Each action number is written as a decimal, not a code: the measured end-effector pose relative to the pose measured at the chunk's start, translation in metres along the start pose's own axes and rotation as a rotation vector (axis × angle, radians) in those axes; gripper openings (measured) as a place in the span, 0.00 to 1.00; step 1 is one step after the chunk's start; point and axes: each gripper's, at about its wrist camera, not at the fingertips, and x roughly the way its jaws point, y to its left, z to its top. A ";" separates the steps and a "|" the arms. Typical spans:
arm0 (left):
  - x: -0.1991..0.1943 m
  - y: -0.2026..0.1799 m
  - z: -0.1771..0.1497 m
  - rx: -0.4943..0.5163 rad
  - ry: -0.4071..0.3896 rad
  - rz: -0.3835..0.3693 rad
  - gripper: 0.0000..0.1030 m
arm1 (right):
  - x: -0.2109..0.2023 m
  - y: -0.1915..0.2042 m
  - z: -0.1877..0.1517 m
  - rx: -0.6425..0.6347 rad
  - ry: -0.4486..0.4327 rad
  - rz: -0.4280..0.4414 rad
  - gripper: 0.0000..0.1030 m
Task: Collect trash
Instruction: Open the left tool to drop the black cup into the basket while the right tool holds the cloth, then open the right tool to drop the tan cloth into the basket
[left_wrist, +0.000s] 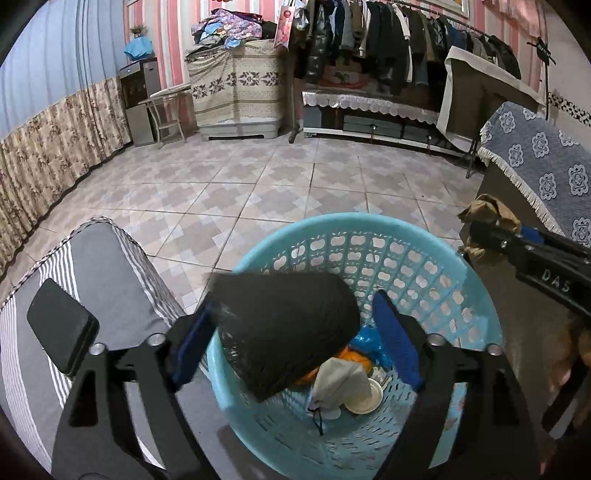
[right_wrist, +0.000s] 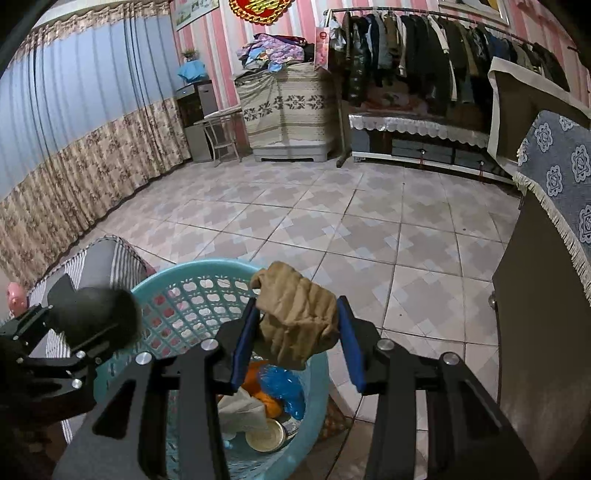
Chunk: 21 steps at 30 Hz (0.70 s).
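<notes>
Grey striped fabric covers a cushion (left_wrist: 110, 266) at the far left, where a flat black rectangular case (left_wrist: 61, 326) lies, and just beside it stands the round light-blue plastic lattice basket (left_wrist: 424, 266) on the tiled floor (left_wrist: 277, 184). The left claw (left_wrist: 299, 332) hangs over the basket with its jaws wide apart, and a dark black mesh piece of trash (left_wrist: 284, 328) touches only its left blue pad, above a white crumpled tissue (left_wrist: 341, 380), orange and blue scraps. To the right, the right claw (right_wrist: 295, 332) has its jaws parted around a crumpled tan cloth-like piece of trash (right_wrist: 299, 314) above the basket rim; I cannot tell if the pads really press it.
</notes>
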 end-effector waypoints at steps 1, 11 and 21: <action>0.000 -0.002 0.001 0.002 -0.002 0.004 0.86 | 0.000 0.000 0.000 0.002 -0.002 0.003 0.41; -0.038 0.028 -0.001 -0.062 -0.070 0.078 0.94 | 0.007 0.020 -0.002 -0.050 0.018 0.026 0.41; -0.100 0.075 -0.029 -0.128 -0.168 0.213 0.95 | 0.025 0.060 -0.010 -0.098 0.063 0.085 0.44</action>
